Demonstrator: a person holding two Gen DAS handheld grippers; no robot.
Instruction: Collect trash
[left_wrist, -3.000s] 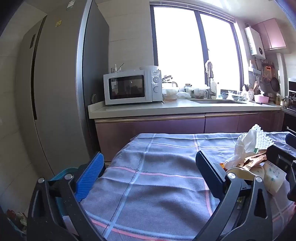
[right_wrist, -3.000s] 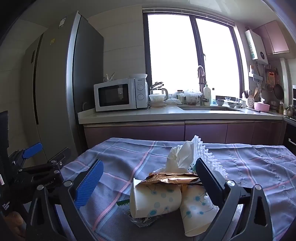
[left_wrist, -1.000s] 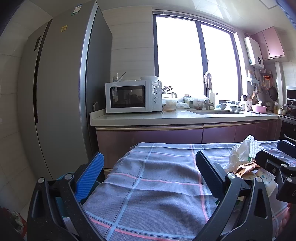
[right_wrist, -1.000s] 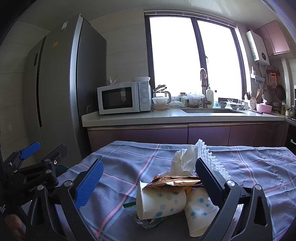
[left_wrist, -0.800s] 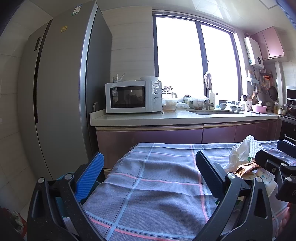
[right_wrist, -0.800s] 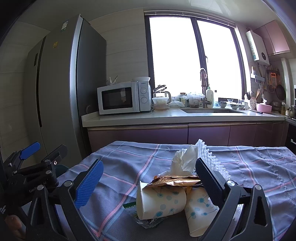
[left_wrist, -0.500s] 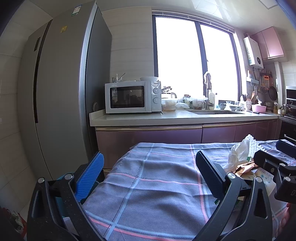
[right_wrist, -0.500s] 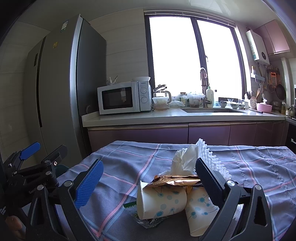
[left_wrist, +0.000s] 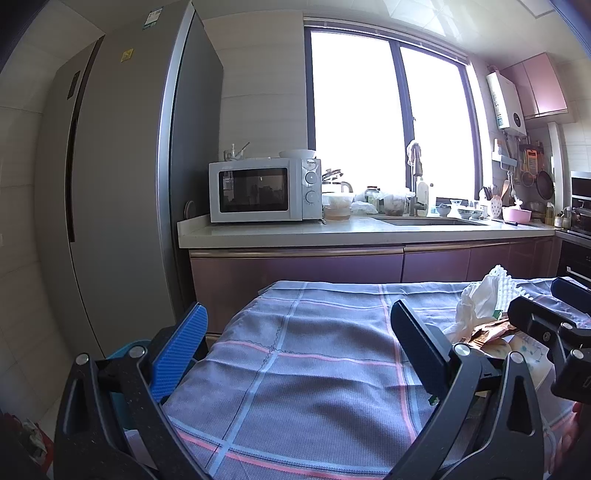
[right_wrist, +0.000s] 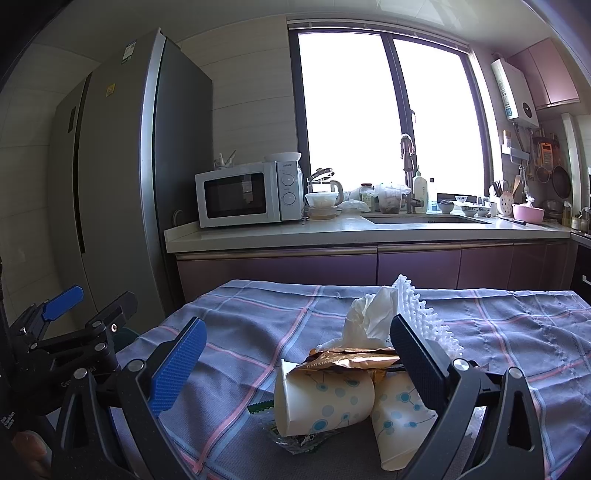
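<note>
**Trash pile in front of right gripper, nothing held yet**

Both grippers spread wide, both empty. Right gripper (right_wrist: 295, 363) hovers over the near part of the table (right_wrist: 517, 325), its fingers straddling the pile. Left gripper (left_wrist: 297, 338) sits over bare cloth on the left side, well apart from the pile. Something teal (left_wrist: 125, 354) shows below the table's left edge, maybe a bin; I cannot tell.

Pile, near-centre of the table in the right view:
- two paper cups (right_wrist: 325, 402) on their sides, touching, mouths toward me
- brown wrapper (right_wrist: 347, 360) lying across the cups
- tissue (right_wrist: 369, 317) behind the wrapper
- white foam net (right_wrist: 424, 317) at the far right of the pile
- green-edged clear wrapper (right_wrist: 291, 437) under the left cup

Handling, my read: everything is light. Cups are thin and will crush or roll, so I'd pinch one wall at the rim, one finger inside the mouth. Foil is slippery and springy; clamp an edge firmly. Tissue and net are soft and will compress, so grab through the bulk. Flat clear wrapper is the hardest, needs an edge lifted off the cloth.

Risk: pulling a cup drags the wrapper and scatters the rest.
</note>
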